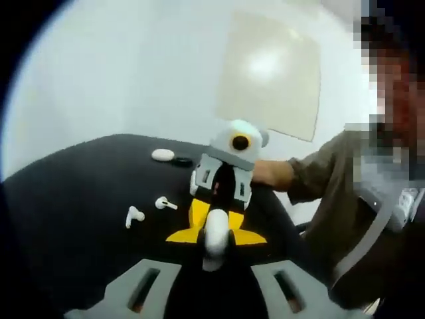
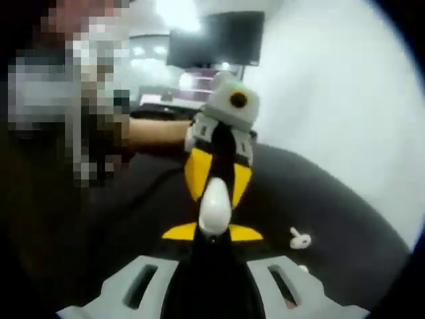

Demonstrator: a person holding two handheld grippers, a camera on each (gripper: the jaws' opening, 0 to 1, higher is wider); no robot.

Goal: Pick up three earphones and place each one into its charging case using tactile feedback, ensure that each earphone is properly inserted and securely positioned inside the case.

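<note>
Nearby, two earphones (image 1: 147, 210) on dark table (image 1: 66, 193)

I seem to be in an office or lab room. A dark monitor (image 2: 224, 38) stands behind me with bright ceiling lights above it, a pale board (image 1: 269, 73) hangs on the plain white wall (image 1: 133, 66), and I work over a bare black worktop (image 1: 73, 199).
</note>
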